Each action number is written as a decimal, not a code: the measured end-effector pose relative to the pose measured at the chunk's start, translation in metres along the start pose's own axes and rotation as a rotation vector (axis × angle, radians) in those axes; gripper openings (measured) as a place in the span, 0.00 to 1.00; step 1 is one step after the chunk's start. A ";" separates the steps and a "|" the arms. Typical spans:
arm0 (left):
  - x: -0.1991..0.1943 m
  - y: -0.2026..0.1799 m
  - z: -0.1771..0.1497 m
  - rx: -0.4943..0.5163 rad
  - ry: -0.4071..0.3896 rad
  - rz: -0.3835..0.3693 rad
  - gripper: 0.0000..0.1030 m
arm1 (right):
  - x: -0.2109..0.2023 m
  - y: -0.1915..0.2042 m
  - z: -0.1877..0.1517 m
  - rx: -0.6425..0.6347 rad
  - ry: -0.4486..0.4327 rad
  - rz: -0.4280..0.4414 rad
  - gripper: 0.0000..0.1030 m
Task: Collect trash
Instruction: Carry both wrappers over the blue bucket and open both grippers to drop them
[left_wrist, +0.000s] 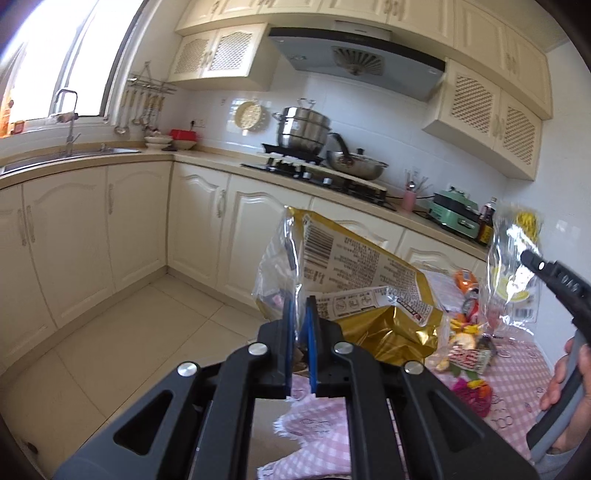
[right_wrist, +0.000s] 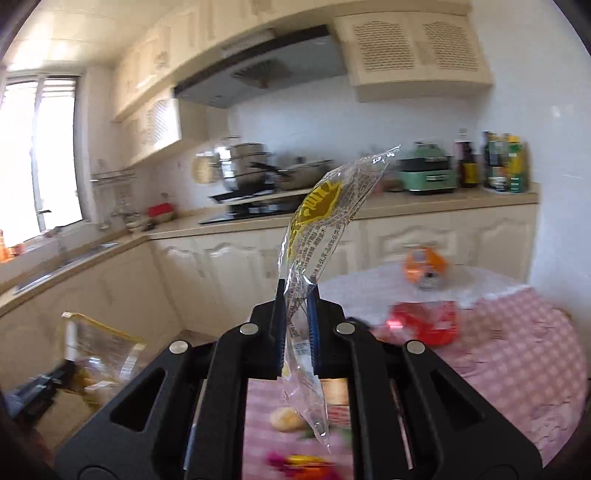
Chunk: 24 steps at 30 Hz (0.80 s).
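Note:
My left gripper (left_wrist: 300, 301) is shut on a gold and clear snack bag (left_wrist: 354, 266), held up over the edge of the pink checked table (left_wrist: 517, 373). My right gripper (right_wrist: 297, 295) is shut on a clear wrapper with a yellow print (right_wrist: 321, 210), which stands up between the blue pads and hangs below them. In the left wrist view that wrapper (left_wrist: 513, 266) shows at the right, pinched by the right gripper (left_wrist: 532, 258), with a hand on the handle. The gold bag (right_wrist: 99, 350) appears blurred at the lower left of the right wrist view.
More trash lies on the table: a crushed orange can (right_wrist: 424, 267), a red wrapper (right_wrist: 424, 325), a piece of bread (right_wrist: 286, 419) and bright wrappers (left_wrist: 472, 354). Behind are kitchen cabinets, a stove with pots (left_wrist: 306, 136), a green cooker (left_wrist: 456, 214) and bottles (right_wrist: 502, 162).

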<state>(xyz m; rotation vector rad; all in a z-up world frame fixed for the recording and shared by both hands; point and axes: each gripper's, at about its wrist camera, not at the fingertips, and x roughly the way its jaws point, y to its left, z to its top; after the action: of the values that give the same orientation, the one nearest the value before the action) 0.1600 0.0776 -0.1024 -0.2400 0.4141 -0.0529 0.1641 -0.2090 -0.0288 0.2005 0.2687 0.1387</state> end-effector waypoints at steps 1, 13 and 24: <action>0.002 0.009 -0.001 -0.009 0.005 0.017 0.06 | 0.009 0.019 -0.004 -0.012 0.022 0.056 0.10; 0.080 0.150 -0.069 -0.092 0.262 0.275 0.06 | 0.177 0.173 -0.161 -0.186 0.486 0.303 0.10; 0.244 0.228 -0.167 -0.113 0.663 0.324 0.09 | 0.311 0.173 -0.317 -0.161 0.856 0.206 0.10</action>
<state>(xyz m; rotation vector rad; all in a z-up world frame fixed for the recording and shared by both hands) 0.3163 0.2374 -0.4016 -0.2611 1.1127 0.2167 0.3545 0.0657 -0.3682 -0.0044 1.0858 0.4492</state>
